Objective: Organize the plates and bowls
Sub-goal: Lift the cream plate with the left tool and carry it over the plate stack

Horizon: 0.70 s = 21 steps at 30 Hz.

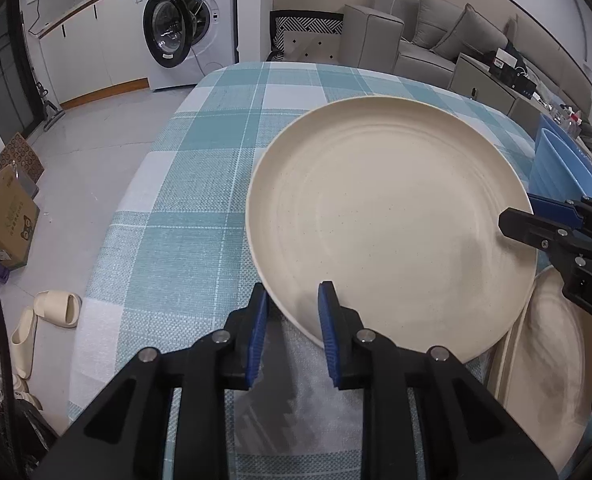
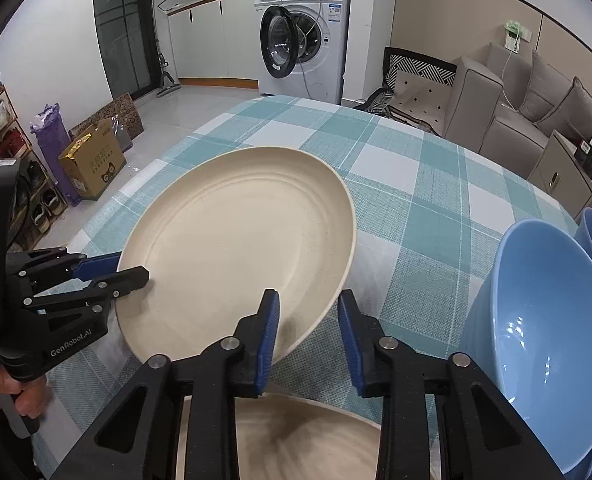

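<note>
Above a teal-and-white checked tablecloth [image 1: 200, 168], a cream plate [image 1: 391, 224] hangs tilted, gripped at two points of its rim. Both grippers are closed down onto that rim. Seen from the right wrist, the left gripper [image 2: 134, 274] clamps the plate's left edge, a black finger on top and a blue pad below. Seen from the left wrist, the right gripper [image 1: 515, 220] bites the plate's right edge the same way. In each gripper's own camera the plate's near rim sits between the blue pads, though fisheye distortion leaves a visible gap beside it. A person's hand [image 2: 12, 396] holds the left gripper's handle.

A second cream plate [image 2: 296, 440] lies flat on the cloth, beneath the right gripper and below the raised plate. To the right, two blue bowls [image 2: 547, 344] stand nested and tipped on edge, near but apart from the lifted plate.

Beyond the table are a white washing machine [image 2: 303, 36] with its door ajar, a grey sofa [image 2: 535, 108], a cardboard box [image 2: 92, 164] on the tiled floor, and pale slippers [image 1: 44, 320].
</note>
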Motion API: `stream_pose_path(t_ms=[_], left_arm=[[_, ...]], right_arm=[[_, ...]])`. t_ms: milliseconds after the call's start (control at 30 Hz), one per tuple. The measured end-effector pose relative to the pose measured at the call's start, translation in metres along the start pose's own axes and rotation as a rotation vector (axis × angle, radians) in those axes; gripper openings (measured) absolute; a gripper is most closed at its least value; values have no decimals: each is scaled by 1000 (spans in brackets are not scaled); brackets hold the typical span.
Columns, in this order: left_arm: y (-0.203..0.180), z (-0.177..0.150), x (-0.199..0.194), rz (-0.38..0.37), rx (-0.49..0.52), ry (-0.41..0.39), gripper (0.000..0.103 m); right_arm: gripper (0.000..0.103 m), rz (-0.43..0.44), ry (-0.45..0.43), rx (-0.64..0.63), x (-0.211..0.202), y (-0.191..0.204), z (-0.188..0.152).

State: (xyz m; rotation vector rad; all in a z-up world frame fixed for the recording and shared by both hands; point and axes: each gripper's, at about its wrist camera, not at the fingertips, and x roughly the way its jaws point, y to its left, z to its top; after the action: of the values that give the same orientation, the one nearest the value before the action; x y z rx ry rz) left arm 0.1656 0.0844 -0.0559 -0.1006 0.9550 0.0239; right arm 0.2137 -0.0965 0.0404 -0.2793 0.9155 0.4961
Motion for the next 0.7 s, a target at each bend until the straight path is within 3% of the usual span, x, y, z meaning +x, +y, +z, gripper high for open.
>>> stream_pose_path(t_ms=[700], left_arm=[[1, 3, -20, -3, -18, -73, 23]], right_arm=[[28, -17, -68, -4, -23, 2, 2]])
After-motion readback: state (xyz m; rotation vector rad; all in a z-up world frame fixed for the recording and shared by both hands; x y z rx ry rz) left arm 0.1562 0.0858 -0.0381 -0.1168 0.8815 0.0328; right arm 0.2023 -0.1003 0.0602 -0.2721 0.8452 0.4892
